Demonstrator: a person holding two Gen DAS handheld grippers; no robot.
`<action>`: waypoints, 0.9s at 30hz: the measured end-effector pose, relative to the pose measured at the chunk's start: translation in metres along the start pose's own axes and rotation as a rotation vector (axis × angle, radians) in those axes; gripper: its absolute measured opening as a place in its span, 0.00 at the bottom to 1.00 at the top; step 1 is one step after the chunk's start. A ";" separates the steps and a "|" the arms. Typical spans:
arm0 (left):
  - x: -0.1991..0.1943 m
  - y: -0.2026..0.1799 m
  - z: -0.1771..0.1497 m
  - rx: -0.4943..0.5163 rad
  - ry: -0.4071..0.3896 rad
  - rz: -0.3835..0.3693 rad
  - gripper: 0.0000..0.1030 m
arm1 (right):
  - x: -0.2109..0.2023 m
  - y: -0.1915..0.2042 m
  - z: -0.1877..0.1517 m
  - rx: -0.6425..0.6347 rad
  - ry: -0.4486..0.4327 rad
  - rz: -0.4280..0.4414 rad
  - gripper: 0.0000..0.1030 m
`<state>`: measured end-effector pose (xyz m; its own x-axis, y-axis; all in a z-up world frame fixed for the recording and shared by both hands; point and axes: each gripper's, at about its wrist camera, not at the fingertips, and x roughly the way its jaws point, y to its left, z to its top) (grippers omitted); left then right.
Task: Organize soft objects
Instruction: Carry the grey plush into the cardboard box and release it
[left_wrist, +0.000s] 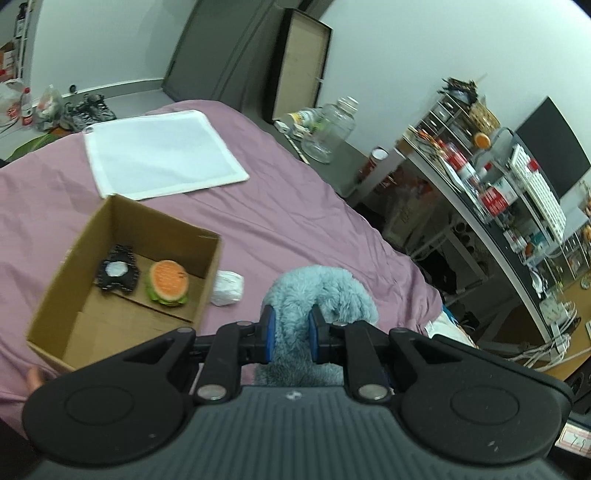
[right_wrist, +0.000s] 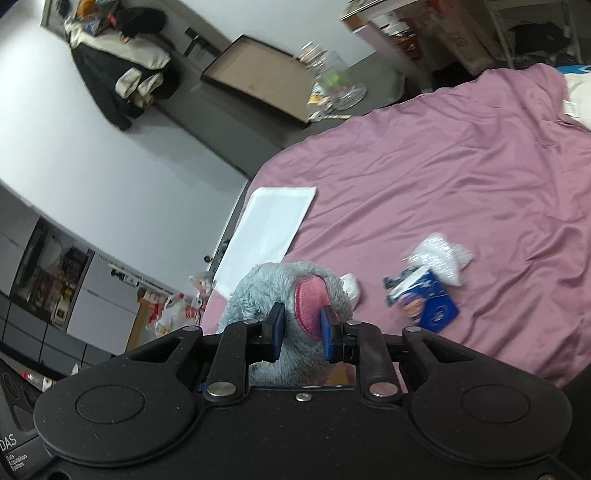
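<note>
Left wrist view, left gripper (left_wrist: 290, 328) clenched on grey plush toy (left_wrist: 321, 291) between its jaws, right gripper (right_wrist: 300, 328) clamping the same toy's pink ear (right_wrist: 308, 306).

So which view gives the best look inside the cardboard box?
The left wrist view. It looks down into the open cardboard box on the bed, showing a burger-shaped toy and a black item with a white centre on its floor. The right wrist view does not show the box at all.
</note>
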<state>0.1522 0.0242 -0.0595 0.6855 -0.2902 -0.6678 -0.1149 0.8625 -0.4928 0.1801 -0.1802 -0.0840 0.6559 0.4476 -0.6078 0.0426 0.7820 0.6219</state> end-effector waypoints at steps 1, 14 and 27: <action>-0.002 0.005 0.002 -0.007 -0.002 0.001 0.16 | 0.003 0.004 -0.002 -0.009 0.004 0.001 0.20; -0.018 0.077 0.023 -0.096 -0.036 0.043 0.16 | 0.055 0.065 -0.030 -0.132 0.082 0.007 0.20; 0.006 0.136 0.027 -0.168 0.007 0.083 0.16 | 0.116 0.085 -0.056 -0.174 0.158 -0.037 0.20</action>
<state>0.1600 0.1516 -0.1152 0.6637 -0.2239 -0.7137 -0.2897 0.8027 -0.5213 0.2178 -0.0380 -0.1293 0.5296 0.4690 -0.7068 -0.0749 0.8558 0.5118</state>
